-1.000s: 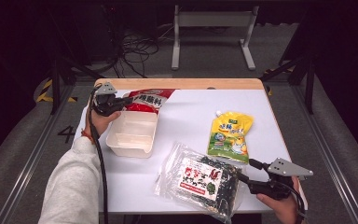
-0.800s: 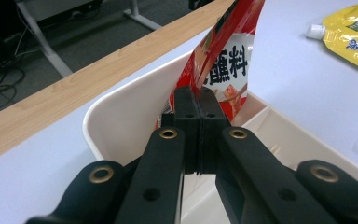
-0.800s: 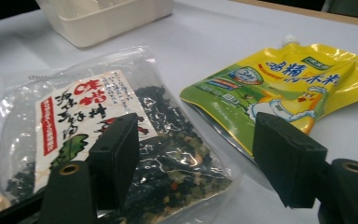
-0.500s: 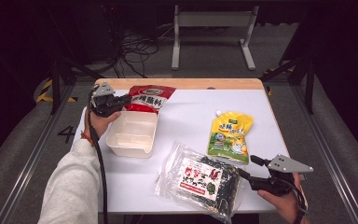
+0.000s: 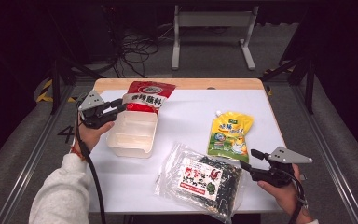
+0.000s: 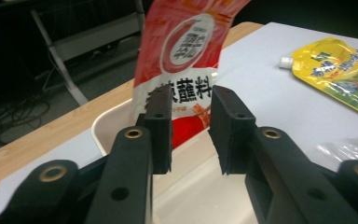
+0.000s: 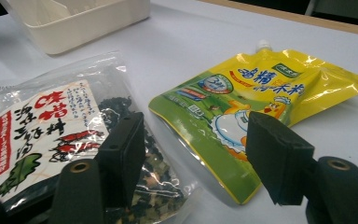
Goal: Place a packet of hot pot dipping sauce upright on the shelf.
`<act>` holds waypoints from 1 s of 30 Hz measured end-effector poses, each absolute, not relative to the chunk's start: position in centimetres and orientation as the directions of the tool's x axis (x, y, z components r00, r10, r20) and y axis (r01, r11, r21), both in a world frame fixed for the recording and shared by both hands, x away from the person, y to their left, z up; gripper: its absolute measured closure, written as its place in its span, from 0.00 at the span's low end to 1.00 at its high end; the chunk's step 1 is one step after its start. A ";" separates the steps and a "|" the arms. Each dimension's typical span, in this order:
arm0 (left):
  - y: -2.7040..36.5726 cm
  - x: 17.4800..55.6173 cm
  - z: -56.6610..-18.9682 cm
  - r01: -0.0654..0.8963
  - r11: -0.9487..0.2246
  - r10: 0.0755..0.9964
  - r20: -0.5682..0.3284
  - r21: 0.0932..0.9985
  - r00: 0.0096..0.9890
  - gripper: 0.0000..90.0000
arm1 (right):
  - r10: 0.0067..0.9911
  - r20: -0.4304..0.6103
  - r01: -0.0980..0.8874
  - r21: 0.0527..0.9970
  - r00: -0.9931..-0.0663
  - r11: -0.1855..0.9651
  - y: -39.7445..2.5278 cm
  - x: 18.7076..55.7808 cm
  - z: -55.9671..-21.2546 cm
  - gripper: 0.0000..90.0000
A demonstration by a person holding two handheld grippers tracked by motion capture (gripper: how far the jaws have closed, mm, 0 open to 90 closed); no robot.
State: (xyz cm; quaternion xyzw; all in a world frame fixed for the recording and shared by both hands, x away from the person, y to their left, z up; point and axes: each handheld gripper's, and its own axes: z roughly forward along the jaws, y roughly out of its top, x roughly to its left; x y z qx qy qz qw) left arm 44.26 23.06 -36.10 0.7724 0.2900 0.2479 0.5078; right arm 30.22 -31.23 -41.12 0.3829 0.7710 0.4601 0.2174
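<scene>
Both of our grippers stand released: left gripper point(image 5: 120, 105) by the red-and-white foil sauce pouch point(image 5: 144, 96), whose slick corner could slip from the jaws; right gripper point(image 5: 249, 159) idle.

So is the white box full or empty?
Empty, as far as shows. The white box has a bare inside in the high view; the red packet only leans over its far rim.

Red pouch resting over the white container's far end

The red sauce pouch point(image 5: 145, 96), red on top with a white band of dark characters across it, is lying with its lower end draped over the far rim of the open white plastic container point(image 5: 131, 134). The container is sitting upright on the left part of the surface point(image 5: 186, 116), its far edge tucked under the pouch.
</scene>
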 end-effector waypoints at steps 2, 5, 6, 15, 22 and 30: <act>23.2 43.1 -36.0 0.184 -0.312 0.695 0.092 0.932 0.713 0.75 | 0.791 0.023 0.397 0.874 -0.611 0.281 -31.4 30.7 -41.3 0.44; 23.4 41.4 -36.0 0.168 -0.315 0.689 0.103 0.934 0.718 0.70 | 0.794 0.022 0.400 0.872 -0.608 0.283 -31.5 31.3 -41.4 0.48; 23.5 40.8 -36.0 0.164 -0.316 0.691 0.109 0.935 0.714 0.69 | 0.796 0.021 0.406 0.869 -0.604 0.285 -31.6 31.5 -41.5 0.49; 23.1 35.9 -36.8 0.136 -0.366 0.686 0.168 0.921 0.708 0.54 | 0.793 0.025 0.415 0.862 -0.609 0.292 -32.0 32.8 -41.7 0.61; 22.2 32.8 -38.2 0.155 -0.399 0.666 0.170 0.904 0.726 0.45 | 0.771 0.027 0.402 0.864 -0.637 0.302 -31.5 33.2 -41.6 0.67; 20.4 28.8 -41.9 0.249 -0.439 0.595 0.071 0.863 0.801 0.42 | 0.699 -0.001 0.363 0.855 -0.715 0.371 -30.4 32.3 -41.2 0.97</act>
